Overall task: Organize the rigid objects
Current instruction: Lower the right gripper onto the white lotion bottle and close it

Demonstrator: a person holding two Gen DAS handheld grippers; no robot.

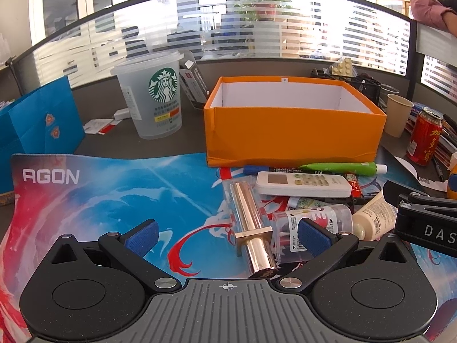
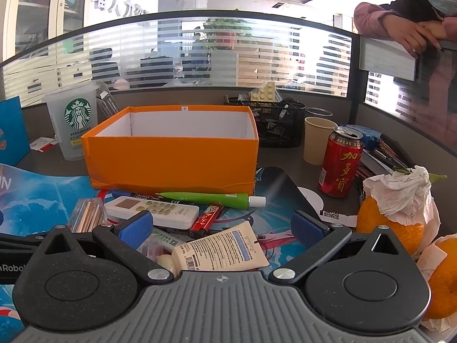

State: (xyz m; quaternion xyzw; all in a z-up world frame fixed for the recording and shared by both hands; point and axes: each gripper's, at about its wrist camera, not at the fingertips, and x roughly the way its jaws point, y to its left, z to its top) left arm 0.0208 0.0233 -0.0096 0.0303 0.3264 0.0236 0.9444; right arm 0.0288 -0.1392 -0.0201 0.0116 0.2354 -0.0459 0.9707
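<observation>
An open orange box [image 1: 291, 131] [image 2: 171, 157] stands behind a pile of small items on the printed mat. The pile holds a white remote [image 1: 302, 183] [image 2: 151, 213], a green tube [image 1: 342, 168] [image 2: 211, 198], a red lighter [image 2: 205, 220], a cream tube [image 2: 222, 253] [image 1: 374, 214], a clear bottle [image 1: 314, 224] and a rose-gold cylinder [image 1: 252, 228] in clear wrap. My left gripper [image 1: 227, 235] is open, its fingers either side of the cylinder. My right gripper [image 2: 221, 227] is open over the cream tube.
A Starbucks cup [image 1: 151, 97] and a blue bag [image 1: 37, 123] stand at the left. A red can [image 2: 340, 163], paper cup [image 2: 317, 138], black mesh organiser [image 2: 274, 123] and tissue-wrapped oranges [image 2: 400, 217] crowd the right. A person leans on the partition [image 2: 414, 28].
</observation>
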